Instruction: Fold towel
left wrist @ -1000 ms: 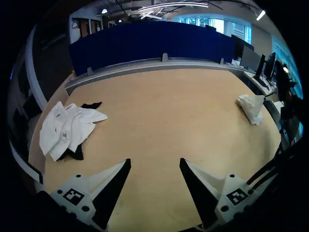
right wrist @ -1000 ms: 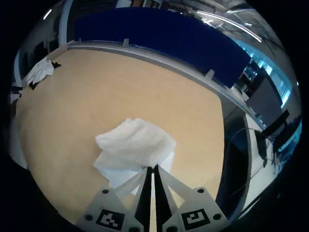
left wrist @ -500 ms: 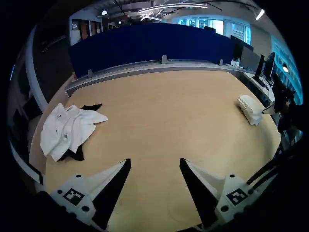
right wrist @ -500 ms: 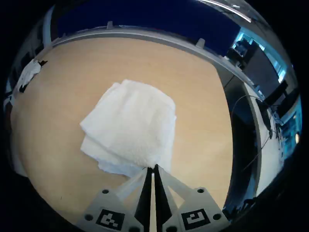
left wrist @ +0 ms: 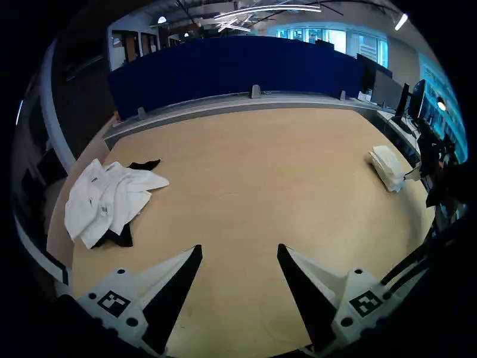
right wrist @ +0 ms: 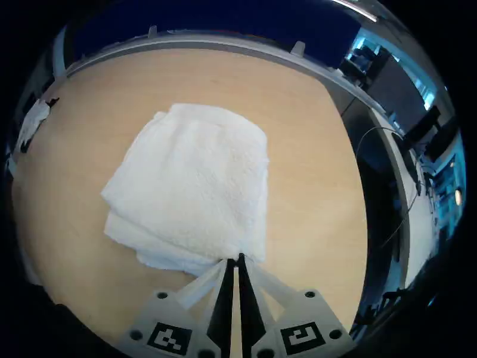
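Right gripper (right wrist: 238,259) clamped on near corner of folded white terry towel (right wrist: 191,179); left gripper (left wrist: 238,250) spread wide above light wooden table (left wrist: 250,173).

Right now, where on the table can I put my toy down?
The wide bare middle of the table, between the pile of white clothes and the folded towel. It is crowded only by the right gripper, which pinches the towel's corner.

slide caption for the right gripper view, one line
Right gripper closed on the near corner of a folded white towel lying on the wooden table.
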Demonstrator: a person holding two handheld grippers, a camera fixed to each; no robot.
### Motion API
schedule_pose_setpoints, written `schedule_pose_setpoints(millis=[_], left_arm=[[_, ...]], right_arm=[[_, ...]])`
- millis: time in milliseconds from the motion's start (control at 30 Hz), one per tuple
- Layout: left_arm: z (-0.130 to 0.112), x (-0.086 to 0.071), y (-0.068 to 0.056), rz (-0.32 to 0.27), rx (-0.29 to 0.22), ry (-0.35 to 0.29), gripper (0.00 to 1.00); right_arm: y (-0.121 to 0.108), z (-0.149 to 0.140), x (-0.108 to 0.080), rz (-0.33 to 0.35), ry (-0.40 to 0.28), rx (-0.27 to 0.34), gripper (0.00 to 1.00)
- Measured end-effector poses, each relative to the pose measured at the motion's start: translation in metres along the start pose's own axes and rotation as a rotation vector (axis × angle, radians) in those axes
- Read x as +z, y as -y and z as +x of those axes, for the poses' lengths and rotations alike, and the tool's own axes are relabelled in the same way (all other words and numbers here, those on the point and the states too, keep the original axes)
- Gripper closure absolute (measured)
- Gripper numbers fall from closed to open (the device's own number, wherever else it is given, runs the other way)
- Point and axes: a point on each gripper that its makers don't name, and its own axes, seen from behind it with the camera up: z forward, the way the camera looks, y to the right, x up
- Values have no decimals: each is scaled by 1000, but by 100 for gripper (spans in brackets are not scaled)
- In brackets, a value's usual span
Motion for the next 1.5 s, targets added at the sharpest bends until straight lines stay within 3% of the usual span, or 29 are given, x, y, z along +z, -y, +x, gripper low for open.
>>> schedule_pose_setpoints(millis=[433,567,800,1167,1500], left_arm=[[1,2,-3,-6,6,-2,6],[1,2,-3,-6,2,-1,7],[1,2,-2,-7,0,-2,7],[3,3,-6,-17,1,-5,7],[1,1,-3,-13,-4,-4,6]], right_arm=[[-4,1,4,-24,-2,3,91],[-5,2,0,-30,-15,11,78],[-10,5,-12,-48,-43,24,33],[10,19,-25,7,-92,14,9],[41,46,-28,60,-144,-12,1]])
